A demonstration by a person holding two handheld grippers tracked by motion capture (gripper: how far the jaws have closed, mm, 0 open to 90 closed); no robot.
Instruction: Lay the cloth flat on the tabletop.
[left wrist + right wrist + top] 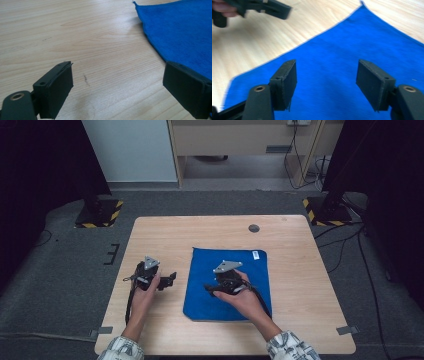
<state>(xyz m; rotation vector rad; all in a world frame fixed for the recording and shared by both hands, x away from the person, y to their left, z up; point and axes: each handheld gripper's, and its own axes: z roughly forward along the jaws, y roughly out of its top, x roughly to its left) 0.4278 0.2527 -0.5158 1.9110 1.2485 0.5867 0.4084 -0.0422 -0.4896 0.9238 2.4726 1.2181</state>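
On the table's (300, 270) near middle, blue cloth (250, 270) lying flat and unfolded, nothing gripped yet: right gripper (325, 85) low over it, jaws apart and empty, left gripper (117, 87) wide open just left of its edge.

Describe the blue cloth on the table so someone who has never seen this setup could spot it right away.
Start at the light wooden table. Just right of its centre lies a blue cloth, spread flat, roughly square, with a small white tag near its far right corner. It is the one soft, bright blue thing there; the right gripper is over it.
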